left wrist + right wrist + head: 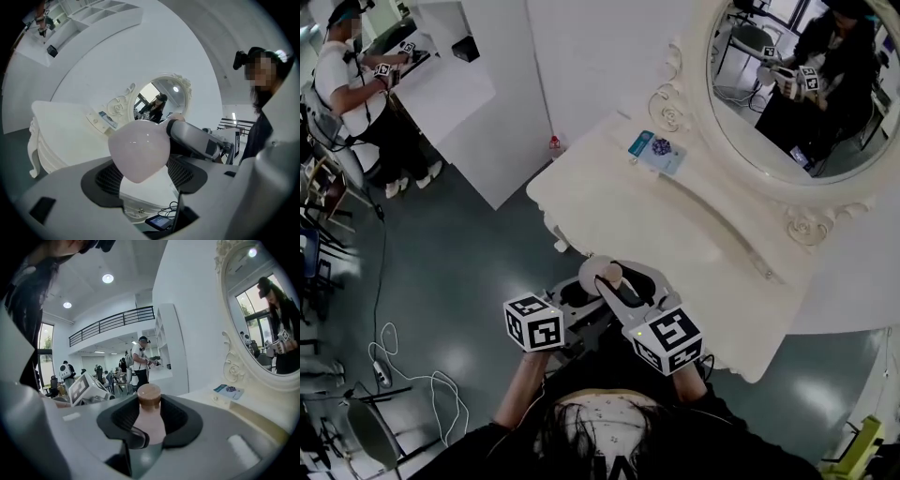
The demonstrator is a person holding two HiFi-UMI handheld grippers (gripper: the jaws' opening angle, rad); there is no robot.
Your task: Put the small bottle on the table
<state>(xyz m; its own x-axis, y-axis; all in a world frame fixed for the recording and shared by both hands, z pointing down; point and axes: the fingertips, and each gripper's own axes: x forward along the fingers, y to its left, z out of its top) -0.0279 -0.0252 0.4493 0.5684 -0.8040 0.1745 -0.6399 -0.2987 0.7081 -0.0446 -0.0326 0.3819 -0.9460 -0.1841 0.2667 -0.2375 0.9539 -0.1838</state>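
The small bottle (602, 274), pale pink with a brown cap, hangs in the air just off the near edge of the white dressing table (675, 225). Both grippers meet at it. In the left gripper view its rounded body (139, 150) fills the gap between the dark pads of my left gripper (143, 176), which press on its sides. In the right gripper view the bottle (149, 413) stands between the pads of my right gripper (150, 420), cap pointing away, pads against its body. In the head view the left gripper (584, 288) and right gripper (625, 278) sit side by side.
An oval mirror (806, 84) in a carved frame stands on the table's far side. A blue-and-white card (656, 152) lies on the tabletop. A person (347, 84) with grippers stands at a white counter far left. Cables (403, 375) trail on the floor.
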